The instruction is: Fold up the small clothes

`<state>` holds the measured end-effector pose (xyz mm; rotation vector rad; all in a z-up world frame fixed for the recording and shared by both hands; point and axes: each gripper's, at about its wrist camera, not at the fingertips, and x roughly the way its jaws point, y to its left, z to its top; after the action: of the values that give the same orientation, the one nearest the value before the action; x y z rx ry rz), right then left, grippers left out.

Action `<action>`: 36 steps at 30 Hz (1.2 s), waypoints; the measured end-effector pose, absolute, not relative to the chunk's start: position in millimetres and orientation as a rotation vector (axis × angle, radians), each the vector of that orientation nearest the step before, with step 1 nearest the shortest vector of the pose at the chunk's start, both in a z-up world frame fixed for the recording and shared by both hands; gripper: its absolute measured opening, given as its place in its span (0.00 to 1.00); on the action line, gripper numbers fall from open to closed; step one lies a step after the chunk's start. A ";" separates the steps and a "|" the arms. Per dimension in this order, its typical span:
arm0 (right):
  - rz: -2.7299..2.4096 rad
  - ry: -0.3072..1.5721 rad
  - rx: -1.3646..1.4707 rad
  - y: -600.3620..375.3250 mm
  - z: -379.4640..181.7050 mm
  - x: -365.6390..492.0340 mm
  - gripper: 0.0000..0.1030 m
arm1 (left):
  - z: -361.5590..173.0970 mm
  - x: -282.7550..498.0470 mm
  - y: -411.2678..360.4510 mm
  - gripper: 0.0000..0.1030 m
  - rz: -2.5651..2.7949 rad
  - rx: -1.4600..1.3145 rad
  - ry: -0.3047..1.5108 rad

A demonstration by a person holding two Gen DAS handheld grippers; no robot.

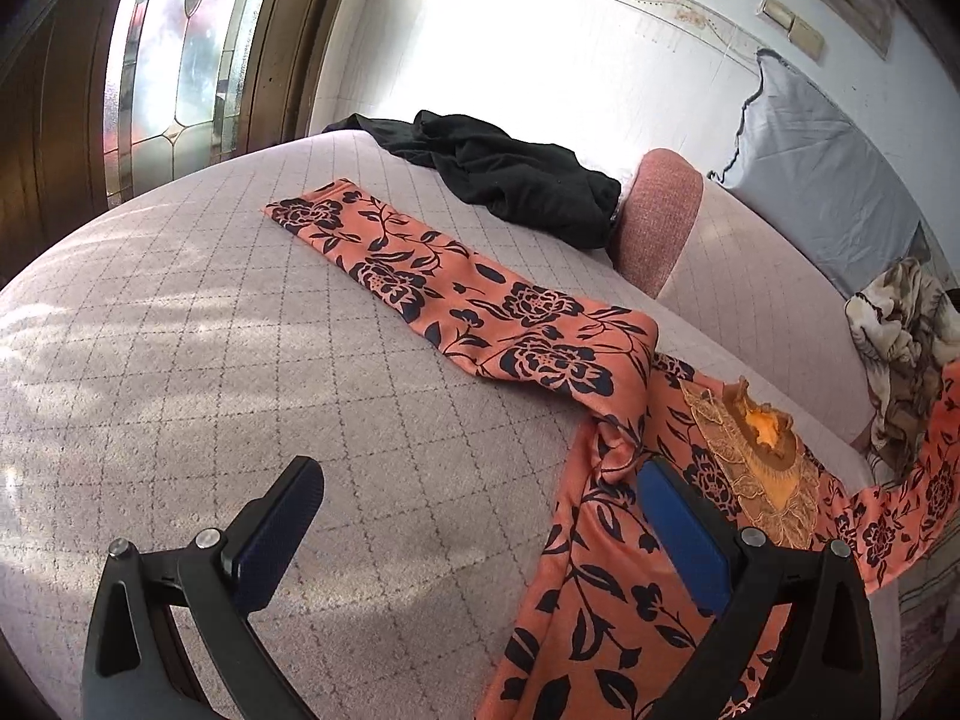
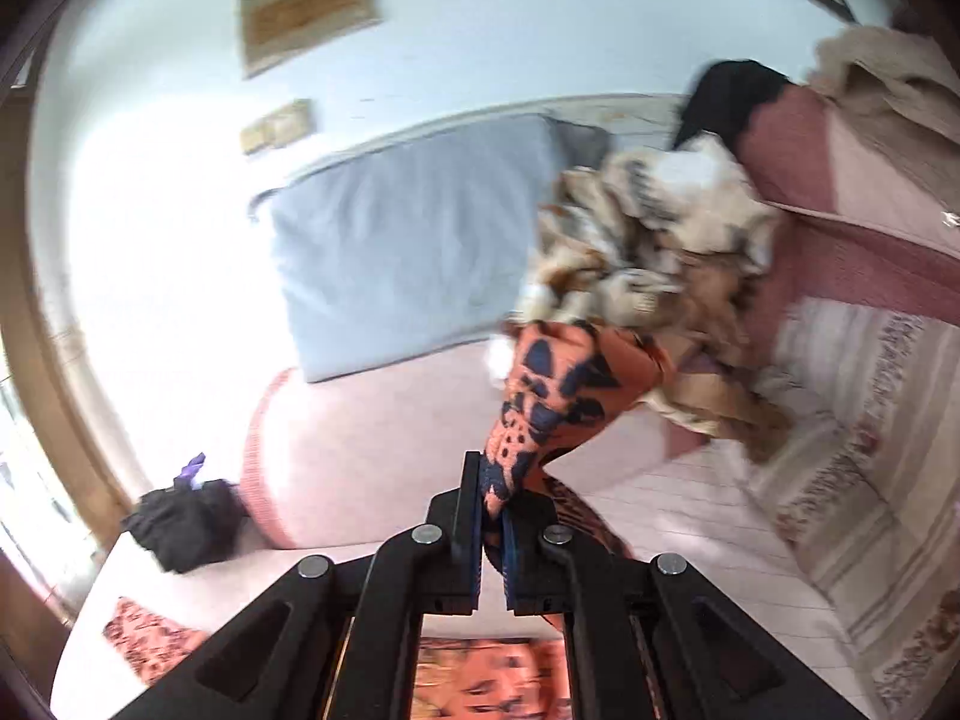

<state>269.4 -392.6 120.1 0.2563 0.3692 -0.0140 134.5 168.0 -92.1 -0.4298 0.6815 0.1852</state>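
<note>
An orange top with a dark floral print lies on the pale quilted bed, one sleeve stretched to the far left, gold lace at its neckline. My left gripper is open just above the bed; its right finger rests over the shirt's body, its left finger over bare bedding. My right gripper is shut on the other sleeve and holds it lifted above the bed; that view is blurred. The raised sleeve also shows in the left wrist view.
A crumpled black garment lies at the far side of the bed. A pink bolster, a grey pillow and a brown patterned blanket sit along the wall. A glass-panelled door stands at the far left.
</note>
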 end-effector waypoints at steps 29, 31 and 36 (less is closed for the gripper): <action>0.259 0.774 0.567 -341.1 -104.3 166.2 0.82 | -29.6 148.0 76.0 1.00 -0.210 -0.340 0.721; 0.269 0.774 0.615 -356.2 -113.6 159.5 0.82 | -27.8 170.4 57.1 1.00 -0.236 -0.337 0.758; 0.263 0.766 0.724 -383.8 -138.4 153.8 0.82 | -75.2 241.6 27.7 0.99 -0.209 -0.319 0.917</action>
<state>153.8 -383.8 -138.4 0.7243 0.7657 0.2630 241.6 27.7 -75.2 -0.3193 0.9174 -0.2094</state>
